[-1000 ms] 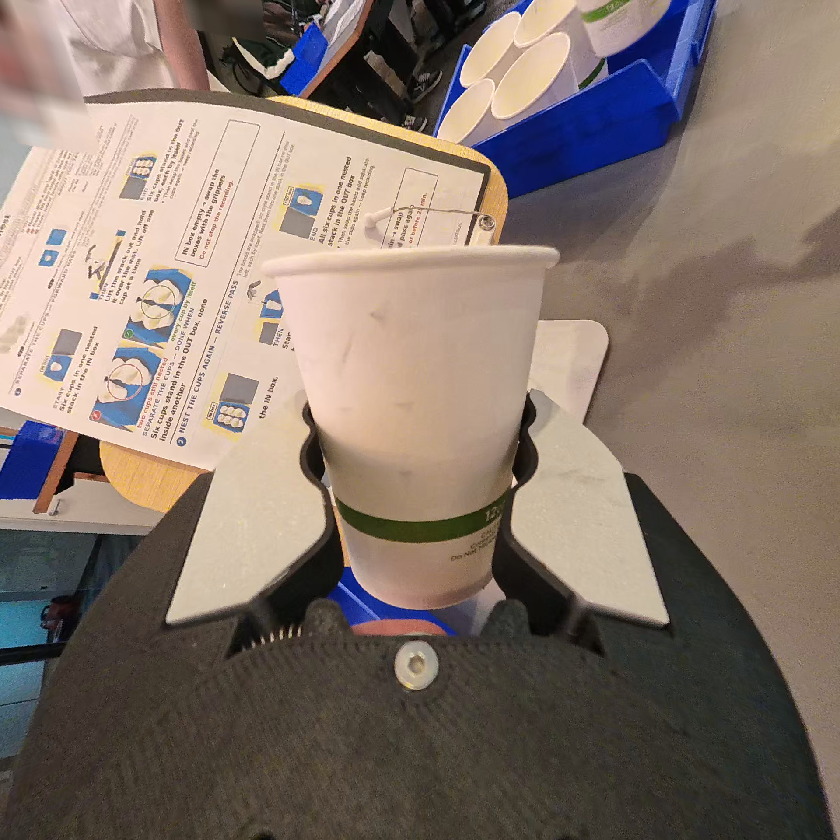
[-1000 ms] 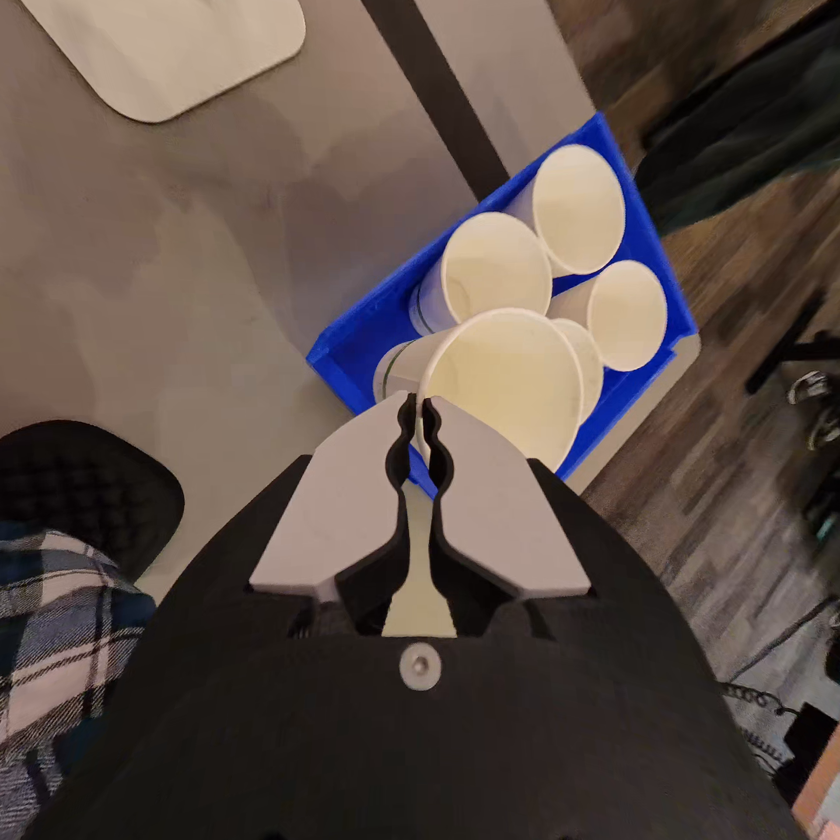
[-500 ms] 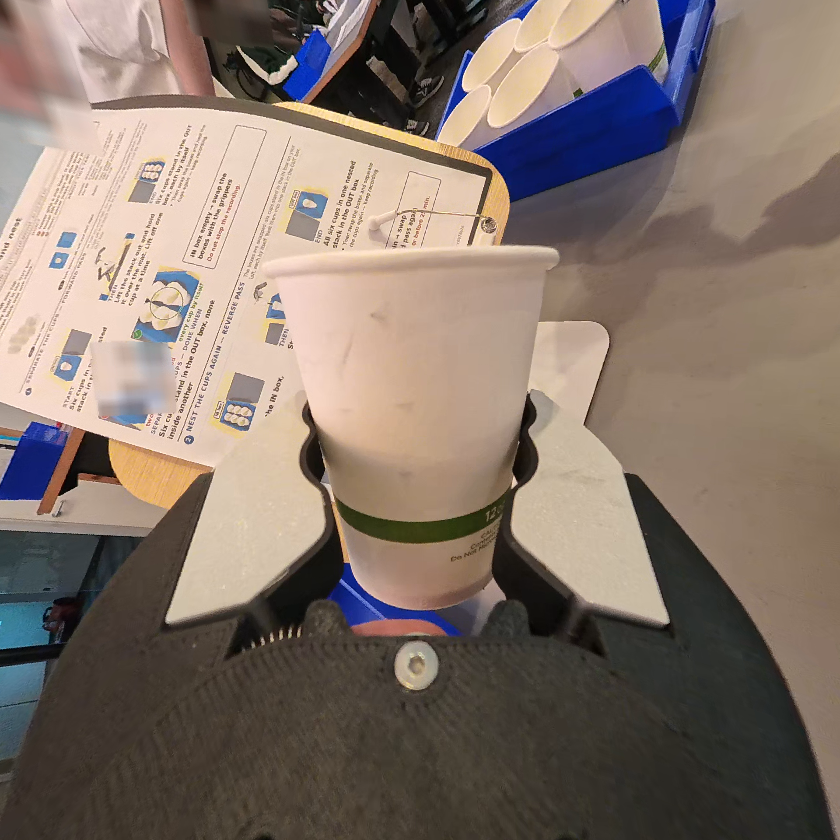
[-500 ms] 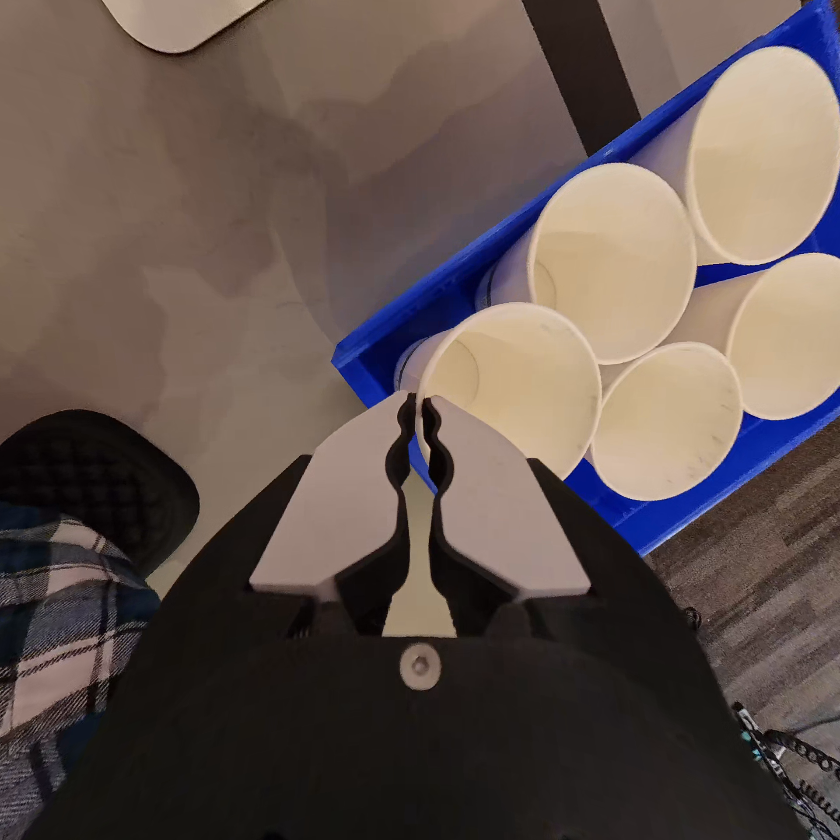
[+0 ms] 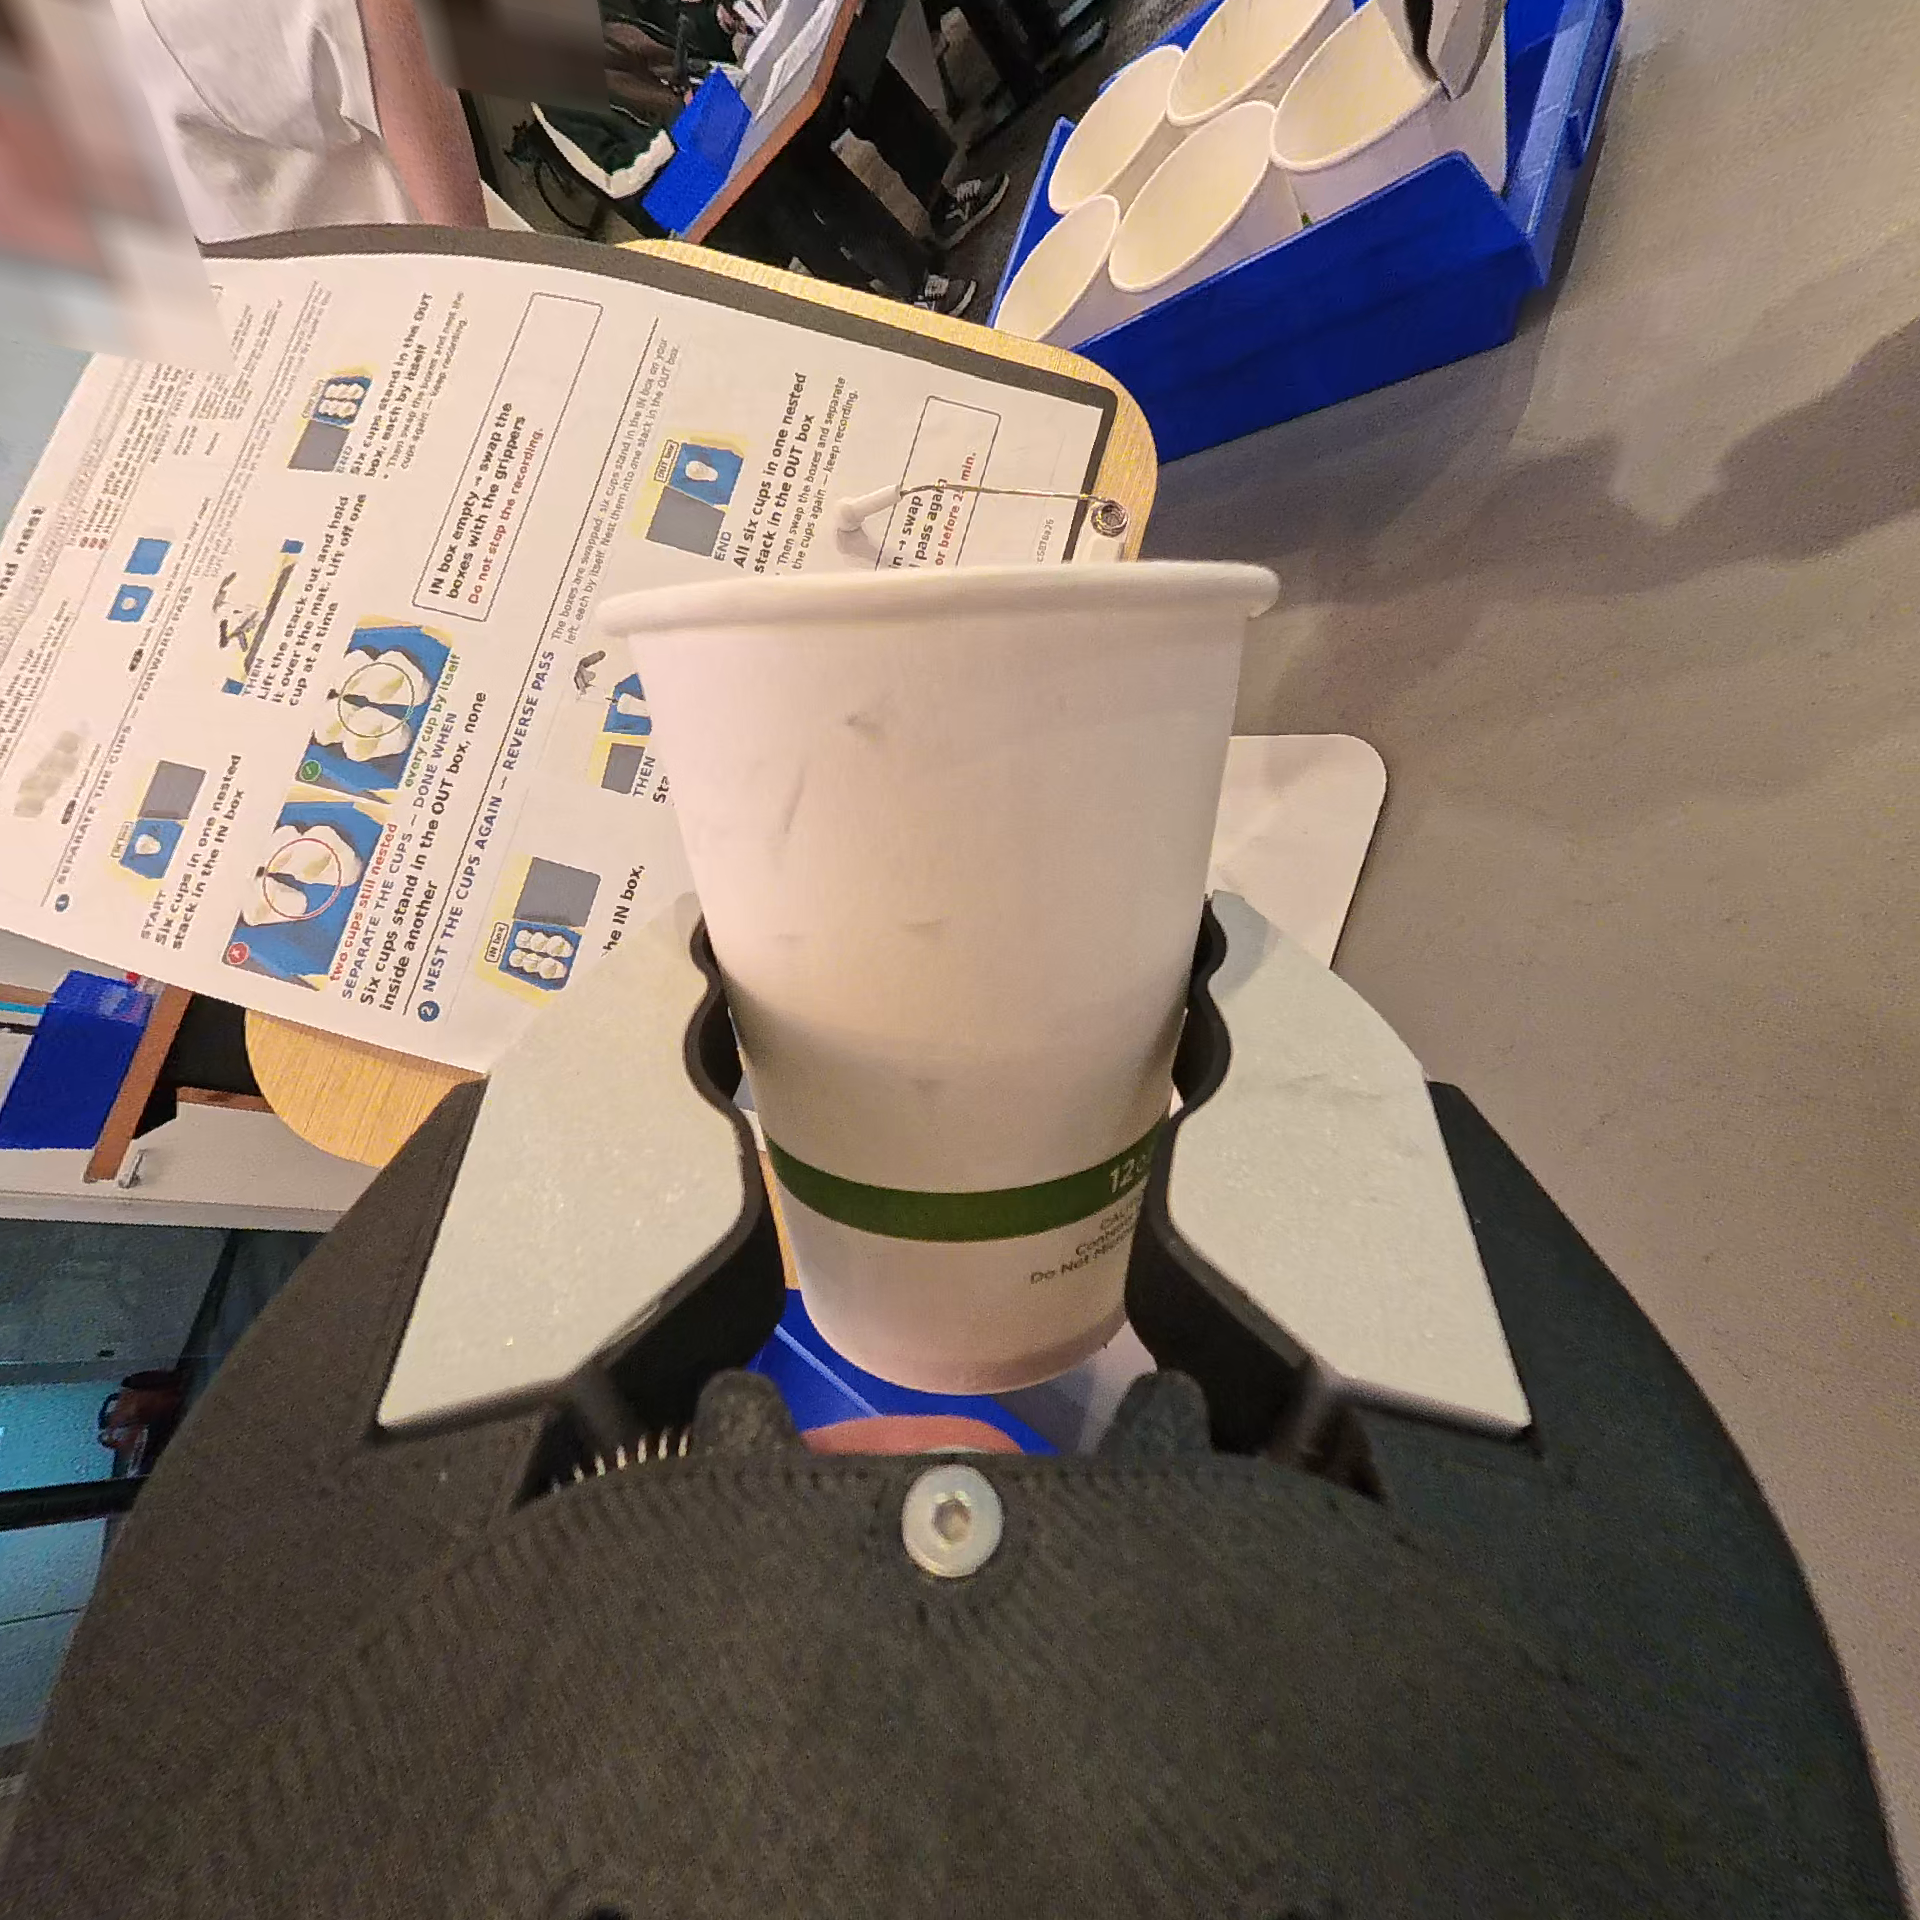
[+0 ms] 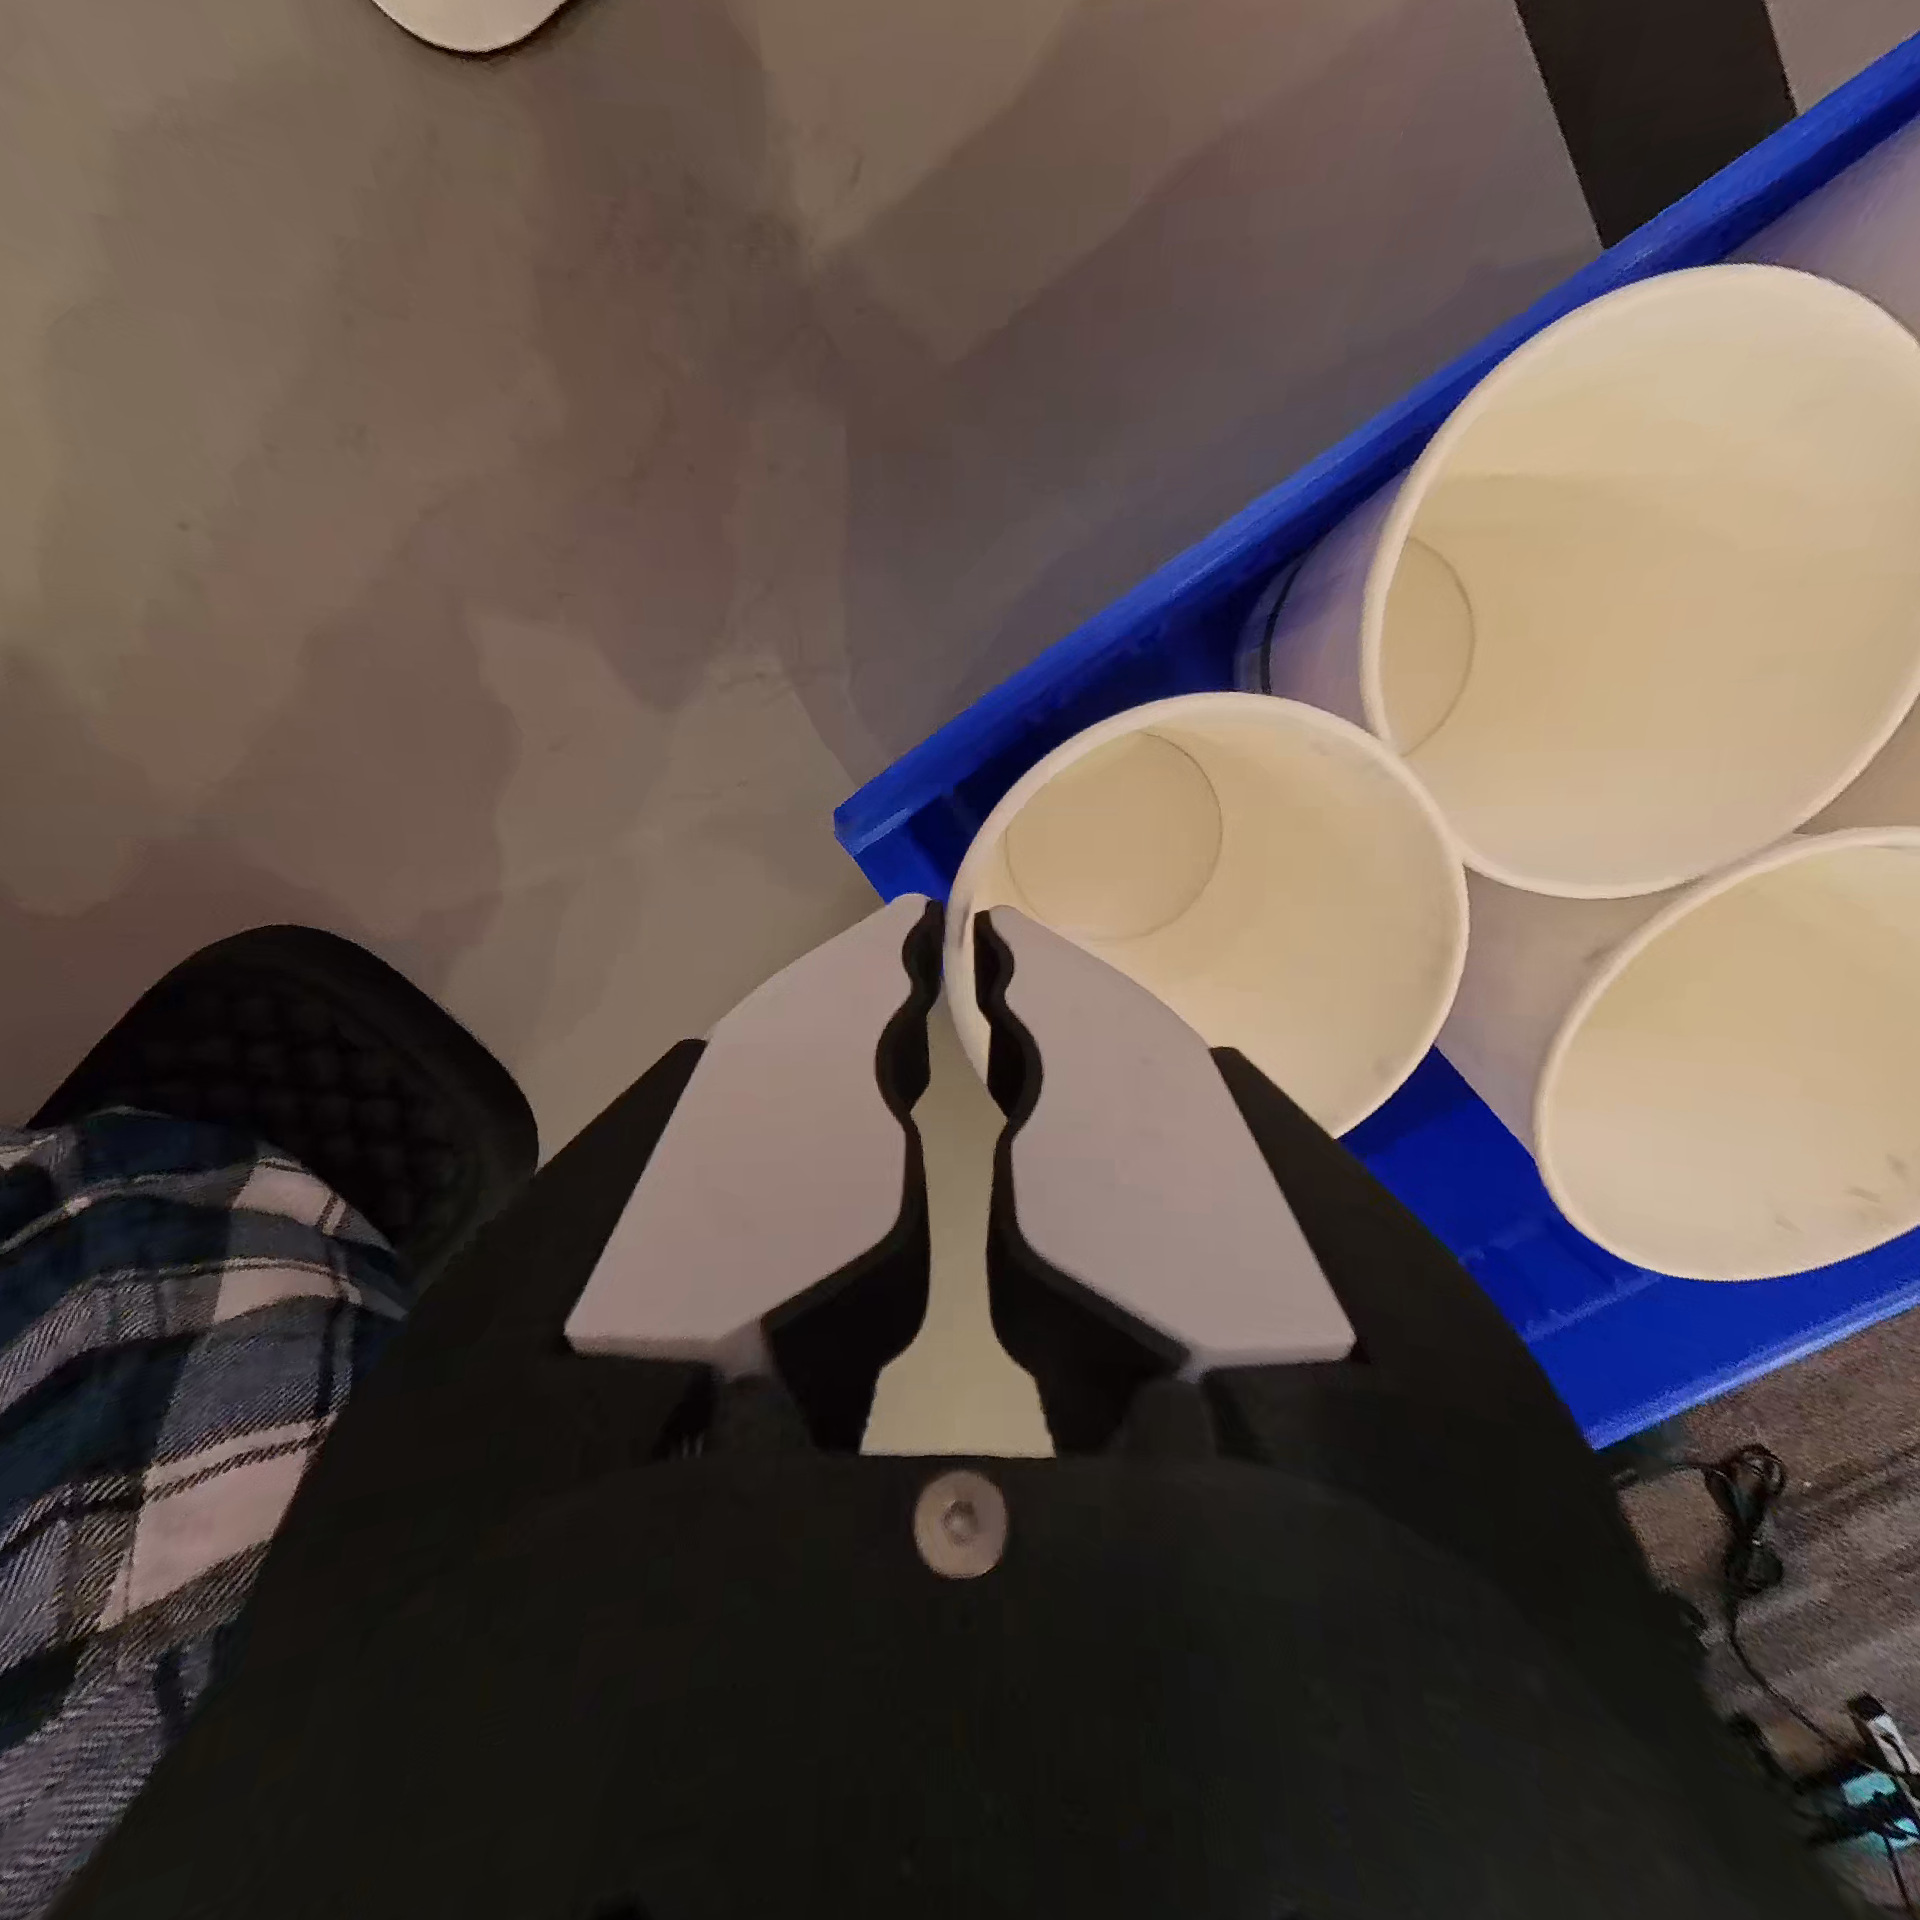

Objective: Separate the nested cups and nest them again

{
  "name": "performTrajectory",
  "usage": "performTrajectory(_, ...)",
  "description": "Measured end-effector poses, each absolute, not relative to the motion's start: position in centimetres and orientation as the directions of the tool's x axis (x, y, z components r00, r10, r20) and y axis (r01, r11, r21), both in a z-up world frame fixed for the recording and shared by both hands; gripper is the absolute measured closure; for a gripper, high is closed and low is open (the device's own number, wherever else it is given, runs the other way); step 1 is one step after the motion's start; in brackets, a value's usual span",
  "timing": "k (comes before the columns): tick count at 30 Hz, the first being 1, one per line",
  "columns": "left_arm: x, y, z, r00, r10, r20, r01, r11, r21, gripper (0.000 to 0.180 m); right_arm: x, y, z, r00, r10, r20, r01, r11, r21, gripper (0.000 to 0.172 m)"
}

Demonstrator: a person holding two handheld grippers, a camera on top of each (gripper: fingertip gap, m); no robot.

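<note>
Grey table (image 5: 1662, 831). Nearest, left gripper (image 5: 951, 997) clamped on upright white cup (image 5: 935, 883) (green band, small print). Behind, printed instruction sheet (image 5: 416, 623) on wooden board (image 5: 343, 1101). Farther, right gripper (image 6: 954, 935) pinching rim of another cup (image 6: 1247, 894) in blue bin (image 6: 1143, 644), among more cups.

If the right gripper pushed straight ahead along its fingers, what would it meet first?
Likely the blue bin: the right gripper pinches a white cup's wall, and that cup's base looks nearly seated inside it; depth is unclear.
</note>
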State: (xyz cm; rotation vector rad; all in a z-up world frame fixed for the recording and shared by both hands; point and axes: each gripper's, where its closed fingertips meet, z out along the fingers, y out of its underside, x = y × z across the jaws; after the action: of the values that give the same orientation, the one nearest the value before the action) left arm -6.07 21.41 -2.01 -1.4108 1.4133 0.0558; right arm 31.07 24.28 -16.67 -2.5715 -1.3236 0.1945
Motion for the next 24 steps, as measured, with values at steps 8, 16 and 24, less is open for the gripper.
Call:
performTrajectory(8,-5.5,21.2,-2.1,0.288,-0.697,-0.656,-0.711,0.303,-0.634,0.097,30.2,24.4,-11.9,0.569,0.796,0.207,0.8,-0.477,-0.365,0.118)
performTrajectory(16,-2.1,19.2,-3.7,0.203,-0.823,-0.53,-0.615,0.314,-0.723,0.098,10.4,16.6,0.0,-0.04,0.763,0.645,0.645,0.513,-0.567,0.129)
performTrajectory(24,-0.7,18.0,-4.7,0.14,-0.875,-0.463,-0.582,0.306,-0.754,0.097,1.6,13.8,-3.2,-0.27,0.688,0.673,0.542,0.687,-0.485,0.136)
